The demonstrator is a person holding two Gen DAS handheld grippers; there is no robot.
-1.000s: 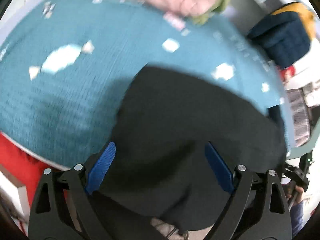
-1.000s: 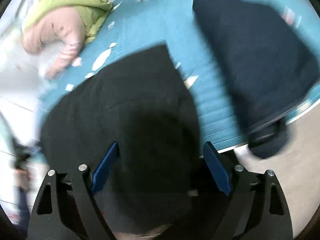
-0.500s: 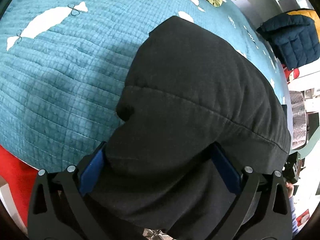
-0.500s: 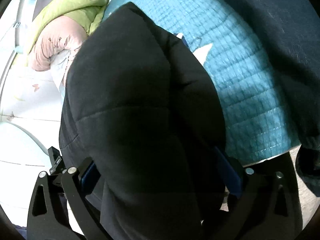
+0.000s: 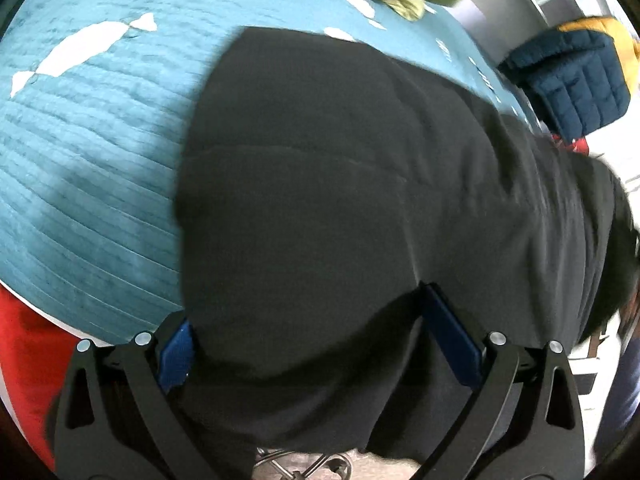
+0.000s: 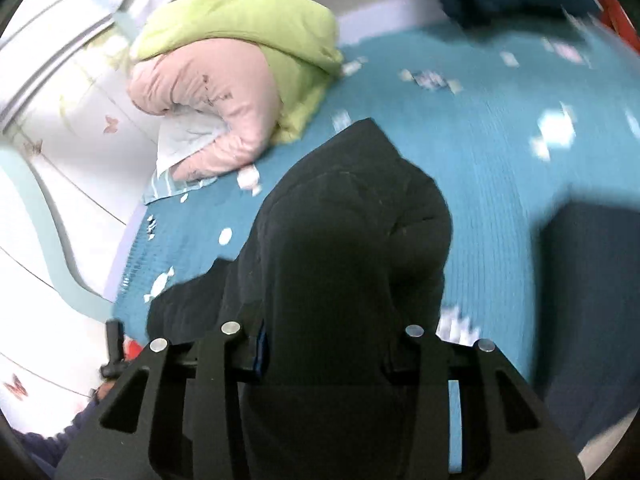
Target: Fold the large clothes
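A black padded jacket (image 5: 340, 160) lies on the teal bed cover (image 5: 80, 160). My left gripper (image 5: 316, 332) is over its near edge with the jaws at their widest. The jacket's bulk fills the gap and spills over the left blue pad (image 5: 176, 344). In the right wrist view a bunched fold of the black jacket (image 6: 352, 220) rises up between the fingers of my right gripper (image 6: 328, 340). Its jaws are closing and pinch the fabric. Only a sliver of its left pad (image 6: 259, 346) shows; the right pad is hidden by cloth.
A pink jacket (image 6: 208, 92) and a green one (image 6: 248, 28) are heaped at the bed's far side by the wall. A navy quilted jacket (image 5: 572, 80) hangs beyond the bed. Another dark navy garment (image 6: 592, 280) lies on the cover at right. Red fabric (image 5: 24, 340) shows below the bed edge.
My right gripper's jaws have narrowed onto a fold of the black jacket, and it has swung and risen, pulling the fold up. The left gripper has sunk slightly, jaws still wide.
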